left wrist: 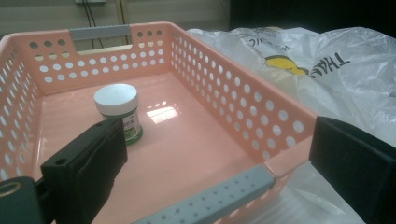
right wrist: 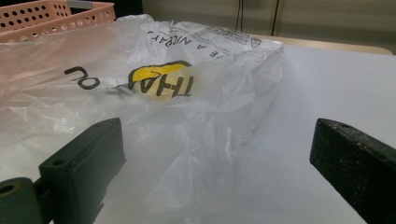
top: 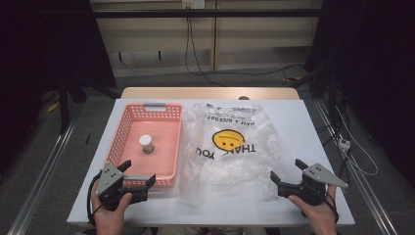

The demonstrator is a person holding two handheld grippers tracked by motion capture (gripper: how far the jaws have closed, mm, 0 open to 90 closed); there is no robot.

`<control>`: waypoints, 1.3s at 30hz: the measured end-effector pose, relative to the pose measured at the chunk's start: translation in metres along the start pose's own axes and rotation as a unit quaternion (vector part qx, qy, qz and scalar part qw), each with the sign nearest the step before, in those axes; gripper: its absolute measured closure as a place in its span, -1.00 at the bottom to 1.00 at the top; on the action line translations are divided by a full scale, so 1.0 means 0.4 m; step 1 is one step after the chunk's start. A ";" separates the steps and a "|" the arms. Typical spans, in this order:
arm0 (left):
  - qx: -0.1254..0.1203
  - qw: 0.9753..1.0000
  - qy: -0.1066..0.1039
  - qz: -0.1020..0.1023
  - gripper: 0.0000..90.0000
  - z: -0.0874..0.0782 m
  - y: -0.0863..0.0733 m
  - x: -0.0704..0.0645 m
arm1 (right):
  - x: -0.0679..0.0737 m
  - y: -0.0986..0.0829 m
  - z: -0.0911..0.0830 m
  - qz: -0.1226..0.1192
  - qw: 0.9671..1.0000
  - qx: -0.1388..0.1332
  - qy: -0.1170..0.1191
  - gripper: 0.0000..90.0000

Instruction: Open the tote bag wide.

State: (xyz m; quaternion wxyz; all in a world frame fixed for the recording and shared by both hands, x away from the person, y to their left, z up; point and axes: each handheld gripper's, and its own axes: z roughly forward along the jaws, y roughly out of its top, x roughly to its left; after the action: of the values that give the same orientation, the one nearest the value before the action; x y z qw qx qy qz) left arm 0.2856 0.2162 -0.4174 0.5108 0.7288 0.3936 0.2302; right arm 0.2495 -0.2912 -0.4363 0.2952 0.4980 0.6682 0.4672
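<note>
A pink perforated basket (top: 128, 125) (left wrist: 280, 119) stands on the left half of the white table. Inside it a small jar (top: 146, 143) (left wrist: 119, 112) with a white lid and green label stands upright. A clear plastic bag (top: 230, 147) (right wrist: 177, 93) printed with a yellow smiley and "THANK YOU" lies crumpled to the basket's right. My left gripper (top: 138, 173) (left wrist: 224, 172) is open at the basket's near edge, with nothing between the jaws. Near the front right of the table my right gripper (top: 288, 170) (right wrist: 219, 163) is open, level with the bag's near right corner and holding nothing.
The white table (top: 313, 127) has bare surface right of the bag and along the front edge. A wooden board (top: 210, 93) shows behind it. Cables (top: 195, 58) hang on the back wall, and metal rails (top: 39, 171) run along both sides on the floor.
</note>
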 end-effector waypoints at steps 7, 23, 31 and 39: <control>-0.001 1.000 -0.005 0.002 -0.91 -0.002 -0.002 0.001 | 0.024 0.024 0.008 -0.012 0.999 0.011 0.034 -0.84; 0.000 1.000 -0.013 0.009 -0.91 -0.001 0.001 -0.004 | 0.076 0.093 0.064 -0.031 0.995 0.047 0.086 -0.78; -0.002 1.000 -0.016 0.008 -0.91 0.002 0.001 -0.006 | 0.124 0.132 0.123 -0.084 0.984 0.096 0.121 -0.74; 0.001 1.000 -0.019 0.010 -0.90 0.001 0.000 -0.005 | 0.158 0.150 0.205 -0.098 0.969 0.156 0.165 -0.69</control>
State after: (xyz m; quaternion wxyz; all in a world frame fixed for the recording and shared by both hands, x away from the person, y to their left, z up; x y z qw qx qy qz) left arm 0.2848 0.2142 -0.4175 0.5153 0.7375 0.3767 0.2208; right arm 0.3225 -0.2008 -0.4085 0.1442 0.3862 0.8180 0.4012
